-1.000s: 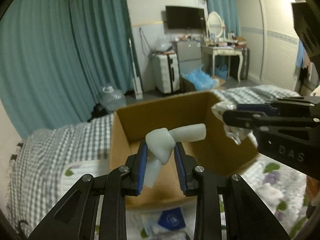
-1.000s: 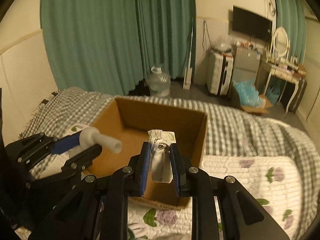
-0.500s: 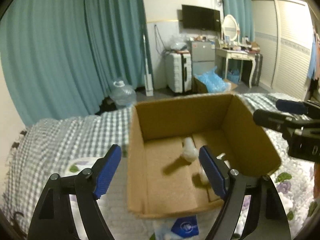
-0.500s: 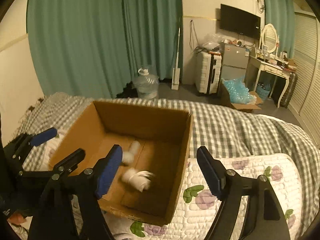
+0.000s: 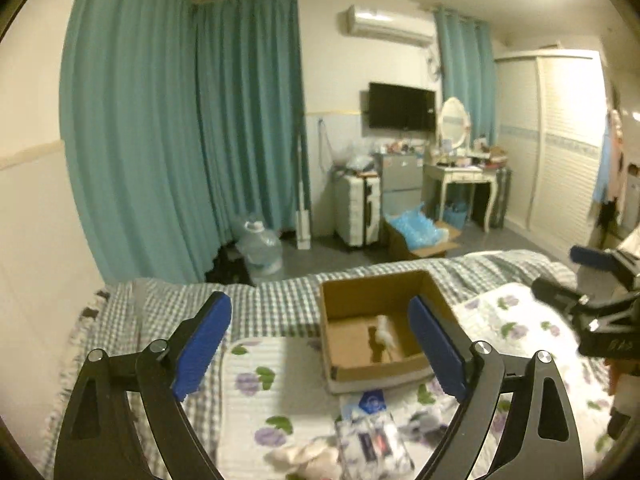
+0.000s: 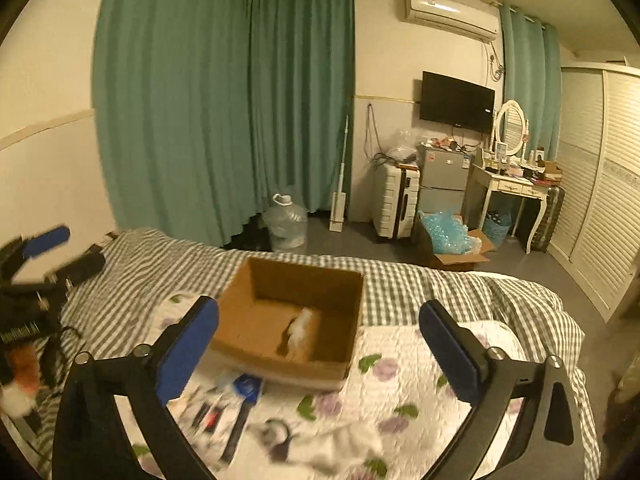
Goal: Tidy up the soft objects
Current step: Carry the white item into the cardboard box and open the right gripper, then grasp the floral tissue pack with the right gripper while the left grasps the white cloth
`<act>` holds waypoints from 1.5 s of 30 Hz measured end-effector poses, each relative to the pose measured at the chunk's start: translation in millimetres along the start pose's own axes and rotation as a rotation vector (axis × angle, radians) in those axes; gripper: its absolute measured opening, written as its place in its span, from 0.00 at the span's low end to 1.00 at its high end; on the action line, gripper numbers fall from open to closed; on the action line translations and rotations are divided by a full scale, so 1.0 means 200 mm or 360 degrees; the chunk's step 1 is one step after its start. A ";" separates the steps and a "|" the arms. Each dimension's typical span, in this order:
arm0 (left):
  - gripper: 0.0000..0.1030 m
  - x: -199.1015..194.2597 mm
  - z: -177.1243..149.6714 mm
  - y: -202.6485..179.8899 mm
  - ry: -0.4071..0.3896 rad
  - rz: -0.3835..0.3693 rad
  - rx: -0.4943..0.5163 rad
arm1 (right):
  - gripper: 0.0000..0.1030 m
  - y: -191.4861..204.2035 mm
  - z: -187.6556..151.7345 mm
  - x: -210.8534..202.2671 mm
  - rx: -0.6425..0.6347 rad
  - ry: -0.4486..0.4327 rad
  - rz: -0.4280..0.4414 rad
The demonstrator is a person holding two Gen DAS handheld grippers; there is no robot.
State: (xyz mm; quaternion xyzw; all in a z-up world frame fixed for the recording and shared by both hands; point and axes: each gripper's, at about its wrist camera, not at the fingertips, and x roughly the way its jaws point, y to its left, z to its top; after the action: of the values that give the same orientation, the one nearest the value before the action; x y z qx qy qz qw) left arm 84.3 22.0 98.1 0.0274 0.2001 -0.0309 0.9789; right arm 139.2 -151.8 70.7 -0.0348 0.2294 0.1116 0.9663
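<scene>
An open cardboard box (image 5: 434, 294) stands on the bed; it also shows in the right wrist view (image 6: 352, 312). White soft items (image 5: 384, 330) lie on its floor, also seen in the right wrist view (image 6: 302, 326). My left gripper (image 5: 320, 338) is open and empty, well back from and above the box. My right gripper (image 6: 320, 344) is open and empty, likewise pulled back. Several loose soft items and packets (image 5: 372, 436) lie on the floral quilt in front of the box, blurred in the right wrist view (image 6: 280, 436).
The bed has a checked blanket (image 5: 280, 304) and a floral quilt (image 6: 404, 400). Beyond the bed are teal curtains (image 5: 200, 140), a water jug (image 5: 260, 246), a suitcase (image 5: 358, 208) and a dressing table (image 5: 460, 184).
Both grippers opened and let their white soft items fall into the box. Both then pulled up and back from the box, which now looks smaller.
</scene>
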 end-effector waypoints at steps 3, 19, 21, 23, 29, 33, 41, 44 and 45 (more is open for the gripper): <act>0.89 -0.14 -0.03 0.04 -0.0014 0.0010 0.0049 | 0.98 0.10 -0.06 -0.11 -0.0078 0.0005 0.0007; 0.89 0.22 -0.83 0.17 0.0432 0.0093 -0.0114 | 0.98 0.55 -0.82 0.37 -0.0158 0.0448 0.0190; 0.89 0.27 -0.91 0.20 0.0483 0.0122 -0.0103 | 0.98 0.57 -0.89 0.44 -0.0144 0.0515 0.0236; 0.89 0.30 -0.97 0.23 0.0505 0.0163 -0.0084 | 0.98 0.60 -0.95 0.50 -0.0152 0.0566 0.0265; 0.89 0.41 -1.10 0.31 0.0603 0.0177 -0.0112 | 0.98 0.73 -1.06 0.65 -0.0272 0.0637 0.0263; 0.89 0.42 -1.12 0.31 0.0621 0.0143 -0.0125 | 0.97 0.73 -1.11 0.73 -0.0253 0.0662 0.0243; 0.87 0.43 -1.14 0.19 0.0642 0.0043 -0.0025 | 0.66 0.63 -1.06 0.68 -0.0181 0.0606 0.0293; 0.87 0.44 -1.16 0.14 0.0667 -0.0052 -0.0033 | 0.63 0.60 -1.01 0.60 -0.0200 0.0503 0.0280; 0.87 0.45 -1.17 0.11 0.0685 -0.0090 -0.0039 | 0.63 0.60 -1.00 0.58 -0.0205 0.0488 0.0274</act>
State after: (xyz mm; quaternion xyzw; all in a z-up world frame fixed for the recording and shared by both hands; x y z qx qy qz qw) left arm 77.3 55.6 -151.2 0.0159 0.4054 -0.0493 0.9127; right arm 126.2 -36.3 -161.7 -0.0934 0.3684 0.2017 0.9027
